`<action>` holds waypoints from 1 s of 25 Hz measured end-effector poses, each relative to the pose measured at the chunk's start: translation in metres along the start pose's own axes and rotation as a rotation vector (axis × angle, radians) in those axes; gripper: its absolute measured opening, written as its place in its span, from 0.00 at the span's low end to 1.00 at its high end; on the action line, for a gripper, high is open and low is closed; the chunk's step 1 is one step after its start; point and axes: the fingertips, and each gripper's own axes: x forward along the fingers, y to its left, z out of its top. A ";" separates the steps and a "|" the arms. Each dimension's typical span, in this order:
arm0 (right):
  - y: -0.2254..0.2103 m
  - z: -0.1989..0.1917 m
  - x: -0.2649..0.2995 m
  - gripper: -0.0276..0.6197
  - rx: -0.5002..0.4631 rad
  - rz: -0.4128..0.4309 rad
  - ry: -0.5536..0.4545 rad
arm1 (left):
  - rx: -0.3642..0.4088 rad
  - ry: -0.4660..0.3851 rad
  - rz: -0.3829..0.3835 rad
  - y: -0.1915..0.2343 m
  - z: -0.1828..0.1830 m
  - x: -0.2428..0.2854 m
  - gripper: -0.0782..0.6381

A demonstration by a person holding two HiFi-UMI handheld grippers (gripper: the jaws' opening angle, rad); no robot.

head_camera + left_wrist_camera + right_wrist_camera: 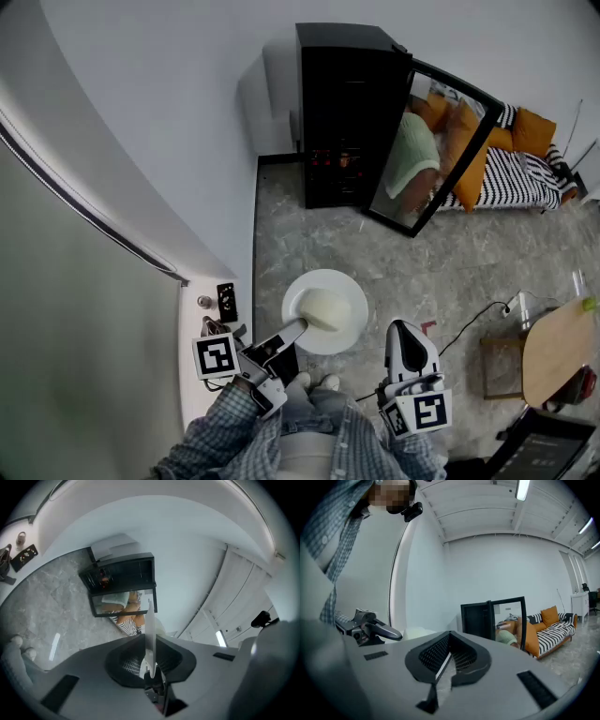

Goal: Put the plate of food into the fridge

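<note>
Holding the plate of food out toward the open fridge

The black fridge stands well ahead across the floor, its glass door swung open to the right, so the compartment lies straight beyond the white plate. The plate hangs level above the floor with a pale mound of food on it. The left gripper pinches its near rim between its fingers. The right gripper is empty, fingers pressed together, on the door's side. No readable writing shows.
</note>
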 end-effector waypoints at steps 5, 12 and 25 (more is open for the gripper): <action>0.000 0.003 0.003 0.05 -0.001 0.005 0.000 | -0.006 0.004 -0.008 -0.001 0.000 0.005 0.17; 0.003 0.003 0.005 0.05 0.086 0.019 0.007 | -0.014 0.013 -0.025 -0.002 0.001 0.004 0.17; 0.018 -0.022 0.026 0.23 0.885 0.172 0.056 | -0.015 -0.008 -0.070 -0.002 0.014 0.002 0.17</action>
